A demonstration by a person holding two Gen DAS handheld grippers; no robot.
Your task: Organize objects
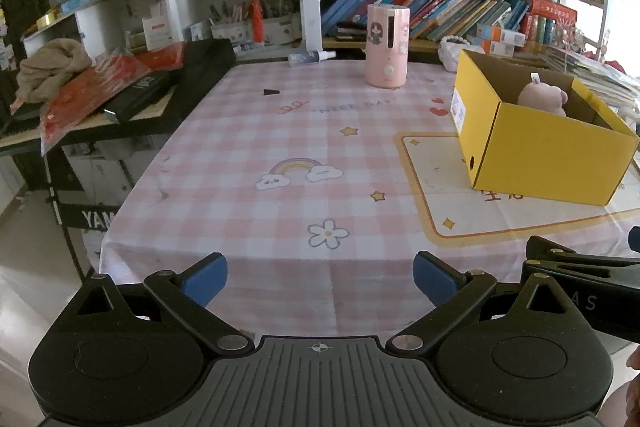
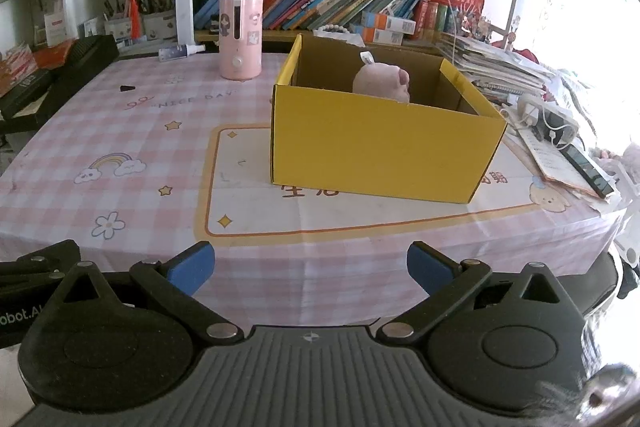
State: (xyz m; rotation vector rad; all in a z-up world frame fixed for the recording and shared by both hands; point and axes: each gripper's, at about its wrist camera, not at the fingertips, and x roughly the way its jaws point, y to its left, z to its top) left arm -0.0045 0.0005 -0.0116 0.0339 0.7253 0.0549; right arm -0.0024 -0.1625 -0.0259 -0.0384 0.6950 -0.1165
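Plush toy (image 1: 543,98), pink, sits inside the yellow box (image 1: 560,163), which stands toward the table's far right corner as the left wrist view shows it. Left gripper (image 1: 320,279) hangs over the near edge of the table (image 1: 248,147), claw spread wide, nothing between the blue pads (image 1: 206,279). A pink cylindrical device (image 1: 387,45) stands upright near the far edge; a small spray bottle (image 1: 311,57) lies on its side at that edge, and a small black piece (image 1: 271,91) rests apart toward the far left. The right frame edge cuts off the box's far corner.

Right wrist view: right gripper (image 2: 311,267), likewise spread and empty, faces the box from the near edge. Only the toy's top clears the box wall; anything else inside is hidden.

Judgement: one item is stowed, and the step in hand is choosing the next loose object. That calls for a long reach toward the far edge.
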